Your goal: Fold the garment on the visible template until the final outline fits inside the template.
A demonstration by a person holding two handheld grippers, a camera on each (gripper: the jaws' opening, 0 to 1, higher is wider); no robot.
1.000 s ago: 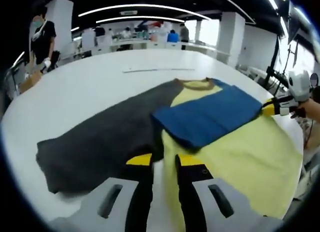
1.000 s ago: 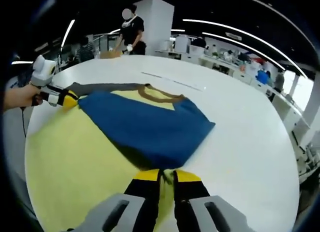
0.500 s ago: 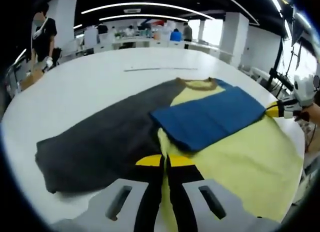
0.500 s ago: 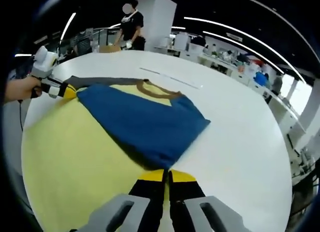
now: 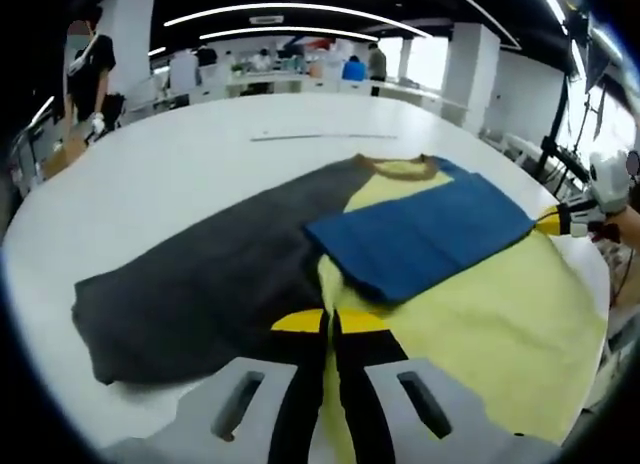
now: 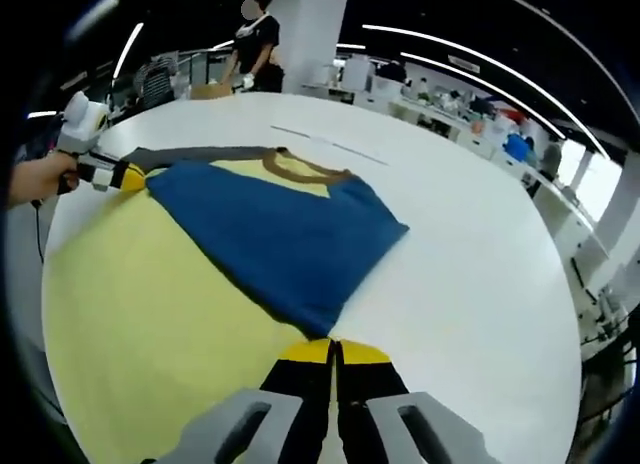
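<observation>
Left gripper view: You are mid-fold, judging by the layout. The yellow, grey and blue colour-block knit garment (image 5: 470, 294) lies flat on the round white table (image 5: 190, 174), filling the centre and right of the frame. Its blue sleeve (image 5: 420, 234) is already laid across the yellow body; its dark grey sleeve (image 5: 190, 284) is spread out at centre left, not yet folded. Your left gripper (image 5: 330, 322) sits at bottom centre with its jaws brought together, no gap showing, over the seam where grey meets yellow; it appears to pinch the fabric edge there. The right gripper (image 5: 560, 220) enters at the right edge, at the blue sleeve's end.

Right gripper view: Your right gripper (image 6: 333, 352) sits at bottom centre, jaws likewise together, at the tip of the blue sleeve where it meets the yellow body; it appears to clamp that edge. The left gripper shows at upper left, beside the grey sleeve. No template outline can be made out.

The next move probably calls for carrying the grey sleeve over the body, keeping the cloth on the table.
</observation>
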